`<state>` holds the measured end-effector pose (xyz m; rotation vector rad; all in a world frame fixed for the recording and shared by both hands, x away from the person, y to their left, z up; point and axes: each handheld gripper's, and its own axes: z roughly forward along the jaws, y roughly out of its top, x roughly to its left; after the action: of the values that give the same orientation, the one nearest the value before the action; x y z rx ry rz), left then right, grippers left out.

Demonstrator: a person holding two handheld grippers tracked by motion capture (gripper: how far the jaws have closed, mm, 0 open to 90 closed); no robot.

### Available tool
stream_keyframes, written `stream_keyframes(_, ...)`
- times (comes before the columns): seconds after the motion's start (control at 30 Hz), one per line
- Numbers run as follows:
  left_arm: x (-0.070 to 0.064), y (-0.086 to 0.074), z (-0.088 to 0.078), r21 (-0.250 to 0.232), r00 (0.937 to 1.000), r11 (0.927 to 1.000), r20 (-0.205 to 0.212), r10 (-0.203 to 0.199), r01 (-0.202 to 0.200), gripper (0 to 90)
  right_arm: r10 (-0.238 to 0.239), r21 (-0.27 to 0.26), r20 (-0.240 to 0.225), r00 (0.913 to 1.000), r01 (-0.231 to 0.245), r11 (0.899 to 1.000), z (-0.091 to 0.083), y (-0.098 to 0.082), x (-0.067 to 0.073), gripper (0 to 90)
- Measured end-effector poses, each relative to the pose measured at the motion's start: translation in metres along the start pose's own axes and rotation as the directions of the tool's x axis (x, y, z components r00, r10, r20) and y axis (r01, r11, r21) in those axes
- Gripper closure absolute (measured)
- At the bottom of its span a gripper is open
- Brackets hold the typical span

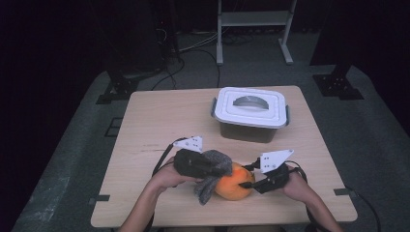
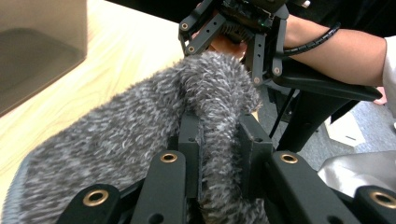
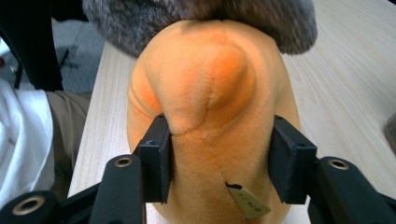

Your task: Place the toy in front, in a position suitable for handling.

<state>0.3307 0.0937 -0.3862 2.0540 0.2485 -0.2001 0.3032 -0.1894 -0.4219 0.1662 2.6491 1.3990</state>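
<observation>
While the left tool (image 1: 205, 166) clamps the grey sock (image 1: 212, 171), the right tool (image 1: 249, 183) grips the orange plush (image 1: 234, 186); both grasps done, separation remains.

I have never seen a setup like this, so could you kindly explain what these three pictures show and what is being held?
A person sits at a wooden table with a hand-held two-jaw gripper in each hand. The high view looks down from above; the other two come from cameras riding on the grippers. The left gripper is shut on a fuzzy grey cloth, which drapes over an orange plush toy. The right gripper has its pads pressed against the toy's sides. Farther back on the table stands a lidded white container, untouched.
</observation>
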Motion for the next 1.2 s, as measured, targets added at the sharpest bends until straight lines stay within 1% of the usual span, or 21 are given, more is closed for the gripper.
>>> stream_keyframes(0.03,-0.001,0.001,0.001,-0.006,1.0,1.0,0.002,-0.003,0.003,74.3,-0.009,0.006,0.004,1.0,0.009,1.0,0.0,0.002,0.002,48.1)
stream_keyframes(0.13,-0.002,0.008,0.004,-0.016,0.9998,0.9998,0.016,0.009,-0.009,74.3,-0.025,0.003,0.018,0.9995,0.025,1.0,0.001,0.005,0.006,49.2)
stream_keyframes(0.2,-0.004,0.013,0.007,-0.021,0.9997,0.9997,0.021,0.016,-0.016,74.3,-0.039,0.0,0.016,0.9991,0.039,0.999,0.002,0.006,0.007,49.3)
stream_keyframes(0.23,-0.004,0.014,0.009,-0.018,0.9995,0.9996,0.021,0.022,-0.022,74.3,-0.046,0.0,0.014,0.9988,0.046,0.999,0.003,0.007,0.008,49.3)
stream_keyframes(0.3,-0.002,0.016,0.01,-0.012,0.9995,0.9997,0.022,0.023,-0.022,74.3,-0.049,0.002,0.015,0.9987,0.049,0.999,0.004,0.007,0.007,49.3)
stream_keyframes(0.37,-0.001,0.014,0.008,-0.013,0.9996,0.9997,0.018,0.021,-0.021,74.3,-0.042,-0.008,0.012,0.9991,0.042,0.999,0.001,0.003,0.005,49.5)
stream_keyframes(0.47,0.002,0.01,0.002,-0.019,1.0,0.9998,0.002,0.004,-0.004,74.2,-0.032,-0.02,0.006,0.9995,0.033,0.999,-0.002,-0.003,0.0,50.0)
stream_keyframes(0.53,0.003,0.007,-0.003,-0.03,0.9999,0.9995,-0.006,-0.008,0.008,74.2,-0.006,-0.028,0.001,1.0,0.006,1.0,-0.005,-0.007,-0.005,49.9)
stream_keyframes(0.6,0.003,0.004,-0.005,-0.046,0.9998,0.9988,-0.002,-0.02,0.019,74.2,0.022,-0.039,-0.008,0.9997,-0.023,0.999,-0.009,-0.013,-0.011,49.1)
stream_keyframes(0.67,0.001,0.004,-0.001,-0.041,0.9998,0.999,-0.004,-0.018,0.018,74.2,0.056,-0.039,-0.024,0.9981,-0.057,0.998,-0.011,-0.014,-0.014,44.6)
stream_keyframes(0.7,0.001,0.005,0.001,-0.039,0.9998,0.9991,-0.008,-0.019,0.019,74.2,0.075,-0.033,-0.021,0.9969,-0.076,0.997,-0.01,-0.013,-0.014,38.7)
stream_keyframes(0.77,0.003,0.006,0.005,-0.045,0.9995,0.9987,-0.019,-0.026,0.025,73.8,0.102,-0.014,-0.003,0.9948,-0.102,0.995,-0.01,-0.008,-0.014,32.1)
stream_keyframes(0.8,0.004,0.007,0.005,-0.05,0.9994,0.9984,-0.02,-0.027,0.026,73.9,0.102,-0.001,0.016,0.9947,-0.102,0.995,-0.011,-0.005,-0.012,29.8)
stream_keyframes(0.87,0.005,0.009,0.007,-0.054,0.9993,0.9982,-0.022,-0.029,0.028,73.9,0.103,0.003,0.028,0.9942,-0.104,0.995,-0.016,-0.002,-0.011,27.6)
stream_keyframes(0.97,0.005,0.013,0.011,-0.056,0.9995,0.9981,-0.019,-0.027,0.026,73.9,0.127,-0.026,0.032,0.9914,-0.126,0.992,-0.026,0.004,-0.01,25.8)
stream_keyframes(1.03,0.005,0.018,0.015,-0.056,0.9996,0.9983,-0.018,-0.021,0.02,73.9,0.134,-0.036,0.027,0.9906,-0.133,0.99,-0.029,0.01,-0.009,24.2)
stream_keyframes(1.07,0.005,0.02,0.017,-0.056,0.9996,0.9982,-0.018,-0.023,0.022,73.9,0.132,-0.033,0.023,0.991,-0.131,0.991,-0.028,0.014,-0.008,23.9)
stream_keyframes(1.1,0.005,0.021,0.018,-0.054,0.9996,0.9984,-0.018,-0.02,0.019,73.9,0.12,-0.029,0.025,0.9924,-0.119,0.992,-0.025,0.017,-0.007,22.7)
stream_keyframes(1.2,0.004,0.025,0.022,-0.046,0.9998,0.9989,-0.016,-0.013,0.012,73.8,0.108,0.005,0.043,0.9933,-0.108,0.994,-0.017,0.022,-0.004,18.8)
